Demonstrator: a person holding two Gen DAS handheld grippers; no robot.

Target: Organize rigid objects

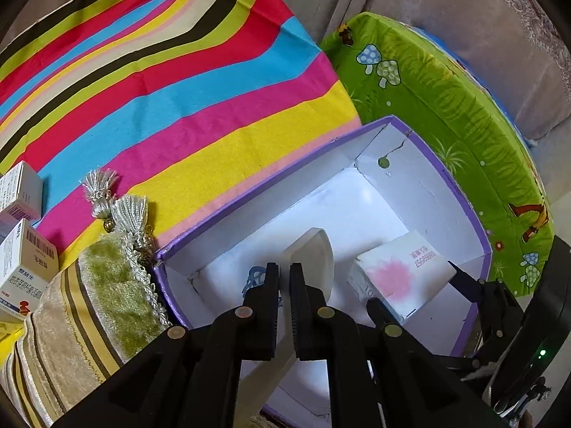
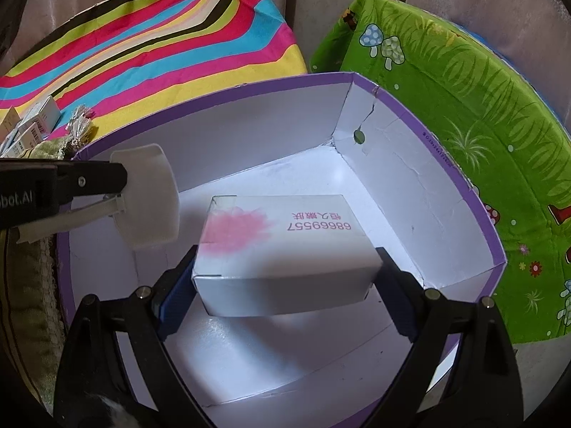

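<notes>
Listing contents at the purple-rimmed box [image 2: 410, 114], white inside, open-topped, set on the striped cloth [image 1: 171, 82].

Item one: left gripper [image 1: 284, 278], jaws pinched nearly together on the flat handle of a white plastic scoop [image 1: 314, 253]. From the right wrist view the scoop's bowl [image 2: 150, 196] hangs over the box's left wall, just inside the rim, clear of the floor as far as can be told.

Item two: right gripper [image 2: 285, 278], jaws spread wide and clamped on the two short ends of a white carton [image 2: 282, 246] with a pink flower print and pink digits on top. Carton held above the box floor, tilted slightly, with its shadow on the floor beneath; near the box's centre, well apart from the scoop.

Item three: green mushroom-print box [image 1: 446, 107], standing just beside the purple-rimmed one on its far right side.

Item four: several small medicine cartons [image 1: 25, 249], white with barcodes, grouped at the left edge on the cloth, outside the box.

Item five: tasselled cushion [image 1: 89, 306], beige and olive stripes, lying against the box's left outer wall, its silver tassels [image 1: 114, 207] resting on the cloth.
</notes>
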